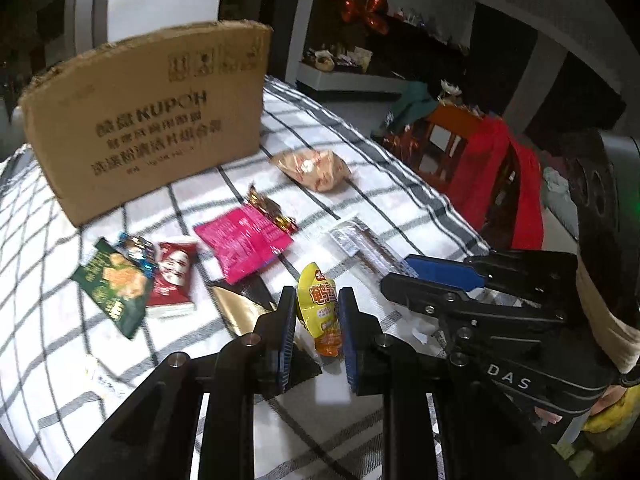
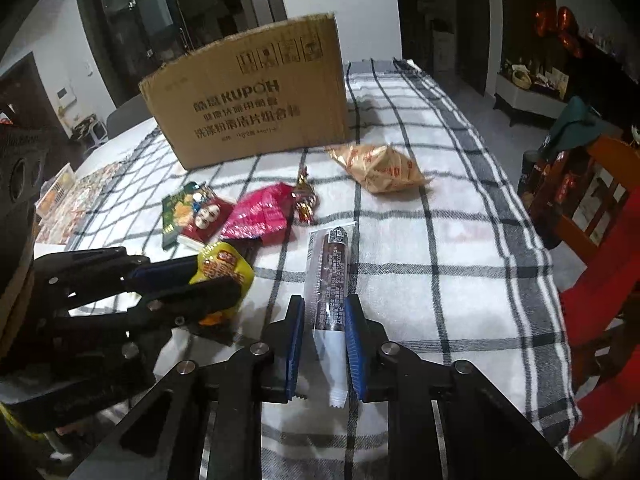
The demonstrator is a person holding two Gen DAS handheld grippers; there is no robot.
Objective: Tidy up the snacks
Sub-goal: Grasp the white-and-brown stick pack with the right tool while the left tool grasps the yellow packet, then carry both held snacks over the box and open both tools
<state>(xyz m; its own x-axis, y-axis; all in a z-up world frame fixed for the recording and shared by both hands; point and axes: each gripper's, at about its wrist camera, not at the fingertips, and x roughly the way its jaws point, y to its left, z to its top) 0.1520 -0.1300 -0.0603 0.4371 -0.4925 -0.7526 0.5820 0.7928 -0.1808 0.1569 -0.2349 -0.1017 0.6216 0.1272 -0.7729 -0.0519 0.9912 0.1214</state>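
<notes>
My left gripper [image 1: 318, 312] is shut on a yellow snack pouch [image 1: 320, 316]; it also shows in the right wrist view [image 2: 222, 266]. My right gripper [image 2: 324, 320] is shut on a long dark sausage stick in a clear wrapper [image 2: 330, 276]. A brown cardboard box [image 1: 148, 116] stands at the back of the checked tablecloth [image 2: 460, 280]. On the cloth lie a pink packet [image 1: 244, 242], a green packet [image 1: 114, 284], a red packet [image 1: 174, 276], a gold-and-black packet [image 1: 240, 304], a wrapped candy [image 1: 272, 210] and a tan bag [image 1: 312, 170].
A wooden chair draped in red cloth [image 1: 496, 176] stands by the table's right edge. Printed sheets [image 2: 76, 204] lie at the left edge of the table. A dark shelf unit with clutter [image 1: 360, 60] is at the back of the room.
</notes>
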